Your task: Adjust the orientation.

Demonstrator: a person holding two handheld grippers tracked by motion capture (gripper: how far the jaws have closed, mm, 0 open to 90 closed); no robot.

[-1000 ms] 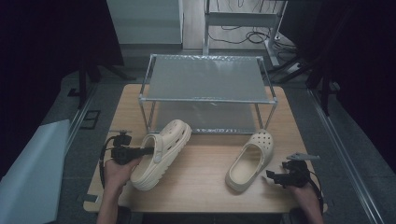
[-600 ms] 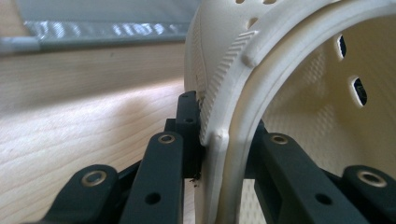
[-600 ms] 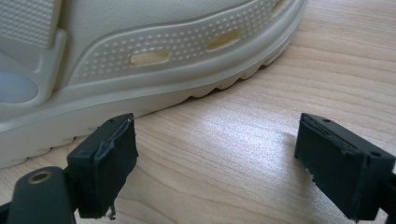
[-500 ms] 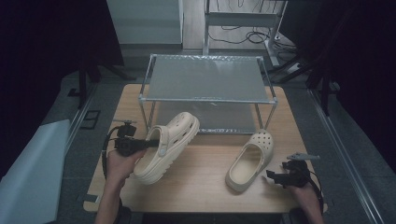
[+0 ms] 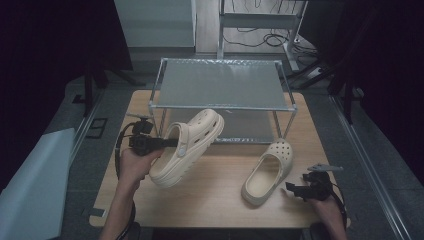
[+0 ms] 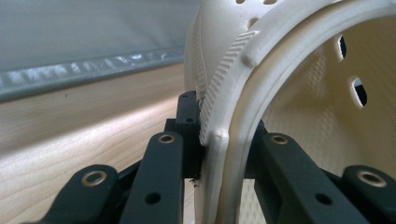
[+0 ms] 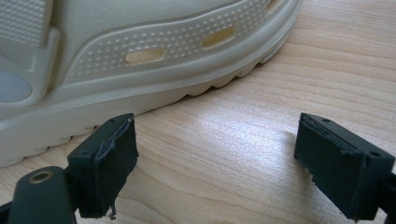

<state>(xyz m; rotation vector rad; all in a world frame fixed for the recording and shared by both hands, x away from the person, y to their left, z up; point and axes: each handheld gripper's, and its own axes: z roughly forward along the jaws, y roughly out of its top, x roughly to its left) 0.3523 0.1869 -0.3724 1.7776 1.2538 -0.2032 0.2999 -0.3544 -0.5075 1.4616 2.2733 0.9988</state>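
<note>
Now we hold the left gripper (image 5: 167, 143) clamped on the rim of the left clog (image 5: 187, 146), one jaw inside the heel opening and the other outside, as the left gripper view shows close up (image 6: 205, 154); the clog is lifted clear of the table (image 5: 215, 200), tilted, with its toe pointing up toward the front edge of the wire rack (image 5: 220, 82); our right gripper (image 5: 295, 188) rests low at the near right of the table, its jaws spread wide with nothing between them (image 7: 215, 172), just beside the heel of the right clog (image 5: 267, 172); that clog lies flat on the wood, its toe toward the rack, and its side fills the top of the right gripper view (image 7: 140, 56); as for the rack, it stands at the far side of the table; its top shelf is bare, and so is what we can see of the space beneath; neither clog is in it; both clogs are hollow and hold nothing.
</note>
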